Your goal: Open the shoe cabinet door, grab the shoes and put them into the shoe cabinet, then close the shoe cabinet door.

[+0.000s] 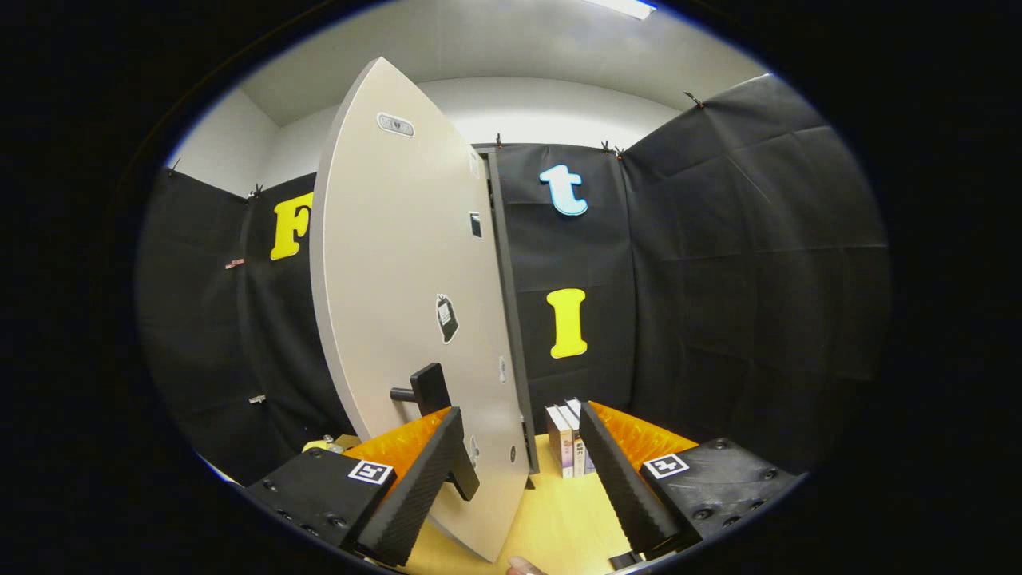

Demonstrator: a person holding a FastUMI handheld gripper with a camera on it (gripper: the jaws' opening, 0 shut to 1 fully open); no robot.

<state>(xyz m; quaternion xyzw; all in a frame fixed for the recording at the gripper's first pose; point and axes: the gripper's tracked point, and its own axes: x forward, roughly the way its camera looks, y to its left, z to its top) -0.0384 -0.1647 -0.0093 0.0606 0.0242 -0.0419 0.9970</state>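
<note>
The shoe cabinet door [399,263] is a tall pale panel standing at an angle just ahead of my fingers, with its dark edge [511,335] towards the right. Its black handle [427,387] sticks out low on the panel, and the lower part of the handle runs behind my left finger [415,487]. My gripper [520,411] is open, fingers spread wide, with the door's lower right edge between them. The left fingertip sits against or right beside the handle; the right finger [623,471] touches nothing.
Several upright books [567,439] stand on the wooden tabletop [559,519] just beyond the right finger, beside the door's edge. A small yellowish object [323,443] peeks out left of the gripper body. Black cloth walls close in all around.
</note>
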